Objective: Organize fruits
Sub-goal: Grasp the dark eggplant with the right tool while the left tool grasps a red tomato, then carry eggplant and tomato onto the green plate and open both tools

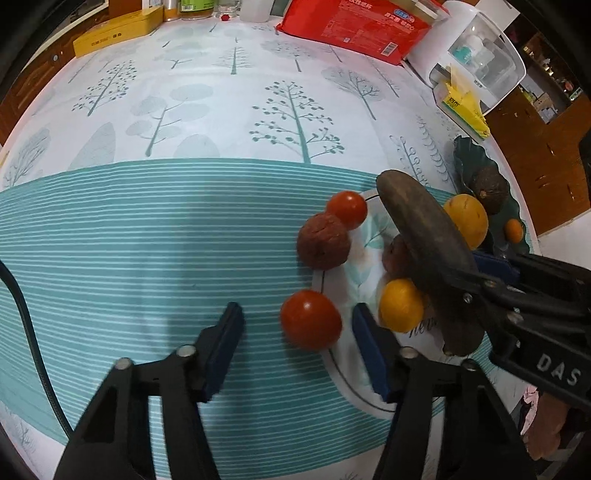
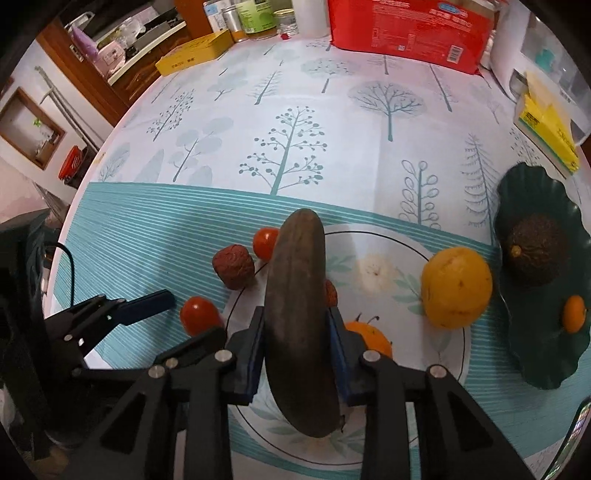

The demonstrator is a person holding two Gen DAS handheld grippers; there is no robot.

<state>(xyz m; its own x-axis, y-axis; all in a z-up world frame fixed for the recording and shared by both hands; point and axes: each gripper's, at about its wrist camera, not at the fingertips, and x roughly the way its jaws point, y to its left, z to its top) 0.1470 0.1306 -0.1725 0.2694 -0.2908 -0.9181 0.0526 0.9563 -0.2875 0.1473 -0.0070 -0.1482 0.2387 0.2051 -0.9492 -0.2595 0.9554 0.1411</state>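
My left gripper (image 1: 297,349) points down at the tablecloth, open, with a red tomato (image 1: 310,319) between its blue pads (image 1: 225,347) and neither pad touching it. My right gripper (image 2: 297,332) is shut on a dark brown long fruit (image 2: 295,325), held over a white flowered plate (image 2: 406,243). On the plate lie a small orange (image 2: 369,332), a large yellow fruit (image 2: 458,288) and a half-hidden red date (image 2: 331,291). Left of the plate sit another wrinkled date (image 2: 234,267) and a second tomato (image 2: 264,242). A green leaf-shaped dish (image 2: 517,206) holds an avocado (image 2: 535,251) and a kumquat (image 2: 574,314).
At the back of the table stand a red package (image 1: 354,26), a yellow box (image 1: 114,31) and several jars. A white plastic container (image 1: 476,48) and a yellow tissue pack (image 1: 461,107) are at the back right. The table edge runs close behind the green dish.
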